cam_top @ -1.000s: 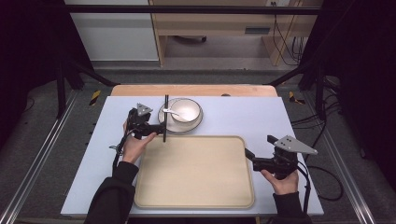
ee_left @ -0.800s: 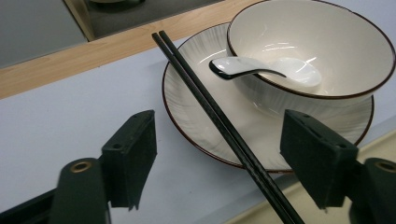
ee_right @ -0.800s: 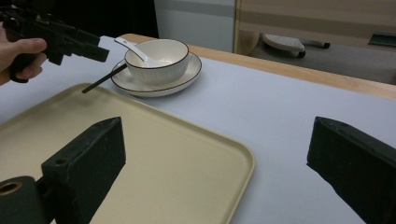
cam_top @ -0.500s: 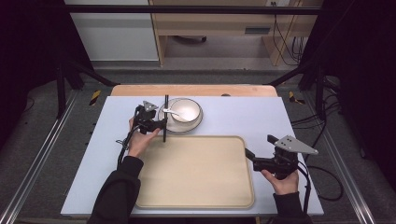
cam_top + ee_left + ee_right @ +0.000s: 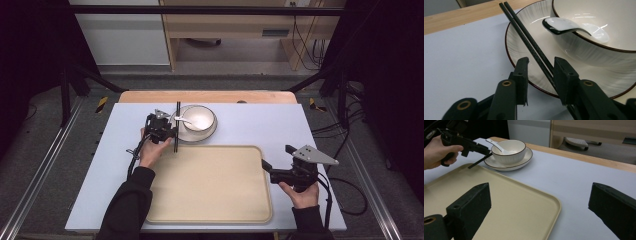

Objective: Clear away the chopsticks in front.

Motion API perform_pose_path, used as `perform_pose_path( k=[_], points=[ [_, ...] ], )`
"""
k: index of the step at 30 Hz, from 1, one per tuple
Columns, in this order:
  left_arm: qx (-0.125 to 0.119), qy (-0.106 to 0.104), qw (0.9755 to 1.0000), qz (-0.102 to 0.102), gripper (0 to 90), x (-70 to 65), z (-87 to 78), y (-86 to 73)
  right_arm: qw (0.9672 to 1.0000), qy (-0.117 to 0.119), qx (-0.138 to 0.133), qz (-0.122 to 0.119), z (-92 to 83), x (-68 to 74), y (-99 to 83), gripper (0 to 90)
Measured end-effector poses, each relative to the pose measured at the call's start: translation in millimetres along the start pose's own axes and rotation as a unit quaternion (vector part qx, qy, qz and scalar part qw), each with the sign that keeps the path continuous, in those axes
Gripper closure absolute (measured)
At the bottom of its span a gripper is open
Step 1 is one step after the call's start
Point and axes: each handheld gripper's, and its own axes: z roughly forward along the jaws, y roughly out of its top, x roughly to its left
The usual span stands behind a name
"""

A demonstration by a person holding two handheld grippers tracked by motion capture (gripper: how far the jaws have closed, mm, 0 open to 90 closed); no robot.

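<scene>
A pair of black chopsticks (image 5: 529,41) lies across the left rim of a white plate (image 5: 521,46) that carries a white bowl (image 5: 599,25) with a white spoon (image 5: 564,25) in it. My left gripper (image 5: 541,62) straddles the chopsticks; its jaws have just been closing. The right-hand jaw touches the sticks, and a gap remains at the other jaw. From above, the left gripper (image 5: 172,132) sits just left of the plate (image 5: 200,135). My right gripper (image 5: 276,157) stands open at the right edge of the beige tray (image 5: 210,185), nothing between its jaws.
The pale blue table (image 5: 280,125) has a wooden strip (image 5: 205,96) along its far edge. The tray (image 5: 499,195) fills the near middle. A cable (image 5: 345,195) trails from the right gripper off the table's right side.
The left hand has moved right and slightly down to the chopsticks at the plate's rim, and its jaws have narrowed around them. The right hand has kept still.
</scene>
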Motion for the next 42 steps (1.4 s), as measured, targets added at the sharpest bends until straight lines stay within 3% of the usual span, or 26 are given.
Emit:
perform_pose_path(
  k=[3,6,11,18,21,23,29,42],
  points=[
    [0.004,-0.002,0.9999,0.014,68.8,-2.4,0.6,0.1,1.0,0.0,-0.001,0.0,0.0,0.0,0.0,4.5],
    [0.005,-0.001,0.9999,0.014,72.0,-3.8,2.1,0.0,1.0,0.0,0.0,0.0,-0.1,0.0,0.0,4.5],
    [0.003,-0.004,1.0,-0.001,76.6,-3.4,5.6,-1.5,1.0,0.001,-0.003,0.0,-1.9,-0.8,0.6,4.5],
    [0.002,0.001,1.0,-0.001,80.0,-4.2,6.7,-1.0,1.0,0.0,-0.003,-0.003,-1.3,-0.7,0.4,4.6],
    [0.008,0.006,0.9999,0.005,78.0,-3.8,7.8,0.0,1.0,0.0,-0.002,0.0,-1.1,-0.3,0.4,4.6],
    [0.008,0.005,1.0,0.001,74.7,-4.1,8.9,0.7,1.0,0.001,-0.002,0.0,-0.9,-0.1,0.4,4.6],
    [0.017,0.006,0.9998,-0.007,75.6,-3.5,12.9,0.2,1.0,0.002,-0.001,-0.002,-0.9,-0.4,0.3,4.7],
    [0.013,0.029,0.9993,-0.022,83.7,-4.9,14.6,-0.2,1.0,0.001,0.002,-0.002,0.3,0.5,0.0,4.9]
  ],
)
